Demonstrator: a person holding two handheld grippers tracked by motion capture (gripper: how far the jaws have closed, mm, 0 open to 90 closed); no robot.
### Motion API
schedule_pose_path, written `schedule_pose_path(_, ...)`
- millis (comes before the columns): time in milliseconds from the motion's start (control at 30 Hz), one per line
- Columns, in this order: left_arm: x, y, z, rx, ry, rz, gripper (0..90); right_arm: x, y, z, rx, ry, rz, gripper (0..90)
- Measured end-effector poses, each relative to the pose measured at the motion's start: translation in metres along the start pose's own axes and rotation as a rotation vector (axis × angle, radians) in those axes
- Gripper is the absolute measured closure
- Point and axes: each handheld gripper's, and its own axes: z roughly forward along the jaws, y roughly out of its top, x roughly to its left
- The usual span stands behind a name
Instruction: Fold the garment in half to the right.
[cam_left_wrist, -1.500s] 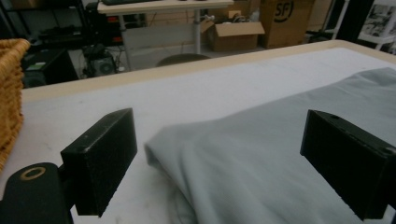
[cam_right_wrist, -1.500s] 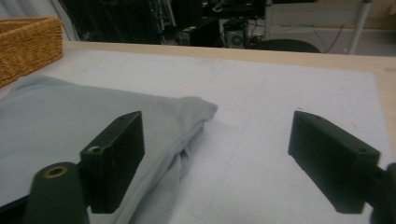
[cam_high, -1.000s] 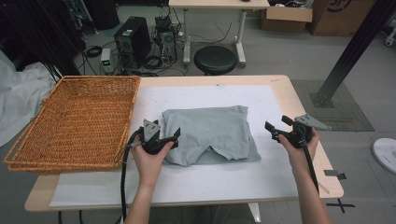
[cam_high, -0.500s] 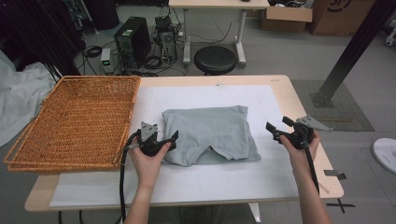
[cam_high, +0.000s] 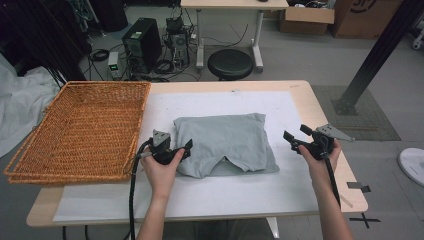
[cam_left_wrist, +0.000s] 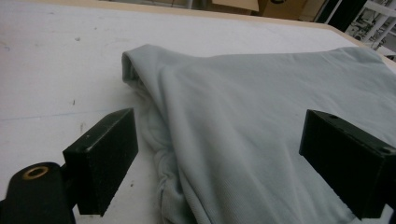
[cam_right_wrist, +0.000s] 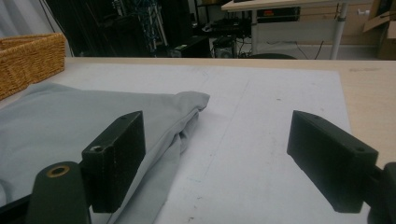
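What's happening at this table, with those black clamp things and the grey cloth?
A person holds a two-jaw gripper in each hand over a folded grey garment on a white mat. The left gripper sits at the garment's left edge, jaws open with the fabric edge between them. The right gripper hovers open just off its right edge, apart from it. A wicker basket stands to the left with nothing visible inside.

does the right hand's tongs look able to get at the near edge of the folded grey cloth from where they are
Probably yes. The right tongs are open and sit just beside the folded grey cloth, with bare white table cover between them and nothing blocking.
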Motion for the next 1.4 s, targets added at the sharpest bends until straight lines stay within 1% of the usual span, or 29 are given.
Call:
schedule_pose_path(67, 0.002, 0.002, 0.0, 0.002, 0.0, -0.033, 11.1, 0.0, -0.001, -0.001, -0.003, 0.001, 0.003, 19.5)
schedule_pose_path(133, 0.004, 0.003, 0.0, 0.007, 0.012, -0.047, 11.0, 0.0, -0.002, -0.002, -0.003, 0.001, 0.005, 19.8)
schedule_pose_path(167, 0.004, 0.003, 0.0, 0.011, 0.008, -0.055, 11.0, -0.001, -0.002, -0.002, -0.003, 0.0, 0.007, 20.1)
schedule_pose_path(200, 0.005, 0.003, 0.001, 0.017, -0.004, -0.074, 11.1, -0.001, -0.003, -0.003, -0.003, -0.001, 0.01, 20.7)
schedule_pose_path(267, 0.006, 0.003, 0.003, 0.044, -0.005, -0.086, 9.2, -0.001, -0.004, -0.003, 0.0, -0.005, 0.008, 21.3)
schedule_pose_path(300, 0.006, 0.003, 0.003, 0.048, -0.008, -0.103, 9.1, -0.001, -0.004, -0.004, -0.004, -0.005, 0.013, 21.3)
schedule_pose_path(433, 0.009, 0.005, 0.003, 0.053, 0.004, -0.146, 9.2, -0.002, -0.005, -0.006, -0.019, -0.002, 0.027, 21.5)
schedule_pose_path(467, 0.01, 0.005, 0.004, 0.057, 0.017, -0.146, 9.2, -0.002, -0.005, -0.006, -0.019, -0.002, 0.027, 21.6)
schedule_pose_path(500, 0.01, 0.005, 0.004, 0.059, 0.037, -0.135, 9.3, -0.002, -0.004, -0.006, -0.016, -0.005, 0.026, 21.9)
schedule_pose_path(533, 0.01, 0.005, 0.005, 0.066, 0.048, -0.128, 9.7, -0.002, -0.004, -0.006, -0.016, -0.005, 0.026, 22.1)
schedule_pose_path(600, 0.01, 0.004, 0.007, 0.086, 0.058, -0.123, 9.7, -0.002, -0.004, -0.005, -0.017, -0.002, 0.026, 22.2)
schedule_pose_path(633, 0.01, 0.004, 0.009, 0.104, 0.063, -0.106, 10.5, -0.002, -0.004, -0.005, -0.016, -0.001, 0.024, 22.3)
schedule_pose_path(667, 0.01, 0.003, 0.01, 0.116, 0.073, -0.104, 11.7, -0.002, -0.003, -0.004, -0.014, 0.0, 0.022, 22.3)
schedule_pose_path(767, 0.011, 0.002, 0.012, 0.159, 0.056, -0.142, 15.7, -0.001, -0.003, -0.002, -0.011, 0.008, 0.018, 22.3)
schedule_pose_path(800, 0.012, 0.002, 0.013, 0.174, 0.059, -0.148, 16.8, 0.0, -0.003, -0.001, -0.01, 0.01, 0.017, 22.3)
schedule_pose_path(867, 0.013, 0.002, 0.013, 0.188, 0.066, -0.142, 22.1, 0.0, -0.003, 0.001, -0.005, 0.016, 0.015, 22.4)
schedule_pose_path(933, 0.013, 0.002, 0.012, 0.191, 0.069, -0.15, 24.9, 0.0, -0.004, 0.002, 0.0, 0.017, 0.013, 22.5)
schedule_pose_path(967, 0.013, 0.003, 0.012, 0.197, 0.065, -0.152, 26.4, 0.0, -0.005, 0.002, -0.001, 0.018, 0.016, 22.6)
schedule_pose_path(1000, 0.013, 0.003, 0.011, 0.204, 0.053, -0.157, 30.6, 0.0, -0.005, 0.003, -0.001, 0.018, 0.016, 22.7)
schedule_pose_path(1033, 0.012, 0.003, 0.011, 0.206, 0.051, -0.149, 32.4, 0.0, -0.005, 0.003, -0.001, 0.017, 0.016, 22.7)
schedule_pose_path(1100, 0.009, 0.002, 0.012, 0.209, 0.065, -0.12, 33.9, 0.0, -0.006, 0.003, -0.002, 0.02, 0.02, 22.8)
schedule_pose_path(1167, 0.007, 0.002, 0.012, 0.215, 0.045, -0.134, 39.2, 0.0, -0.006, 0.003, -0.001, 0.019, 0.02, 23.1)
schedule_pose_path(1200, 0.007, 0.002, 0.012, 0.218, 0.034, -0.141, 43.6, 0.0, -0.006, 0.003, 0.0, 0.02, 0.02, 23.2)
schedule_pose_path(1233, 0.006, 0.002, 0.013, 0.219, 0.034, -0.13, 46.6, 0.0, -0.006, 0.003, 0.0, 0.019, 0.018, 23.3)
schedule_pose_path(1267, 0.007, 0.001, 0.014, 0.227, 0.018, -0.107, 54.4, 0.0, -0.006, 0.003, 0.0, 0.019, 0.016, 23.5)
schedule_pose_path(1300, 0.007, 0.001, 0.014, 0.228, 0.017, -0.092, 64.5, 0.0, -0.006, 0.003, 0.001, 0.021, 0.015, 23.6)
schedule_pose_path(1333, 0.007, 0.001, 0.014, 0.228, 0.013, -0.095, 67.2, 0.0, -0.006, 0.002, 0.001, 0.021, 0.014, 23.8)
schedule_pose_path(1400, 0.007, 0.001, 0.015, 0.221, -0.015, -0.116, 74.4, 0.0, -0.005, 0.001, -0.003, 0.02, 0.012, 24.2)
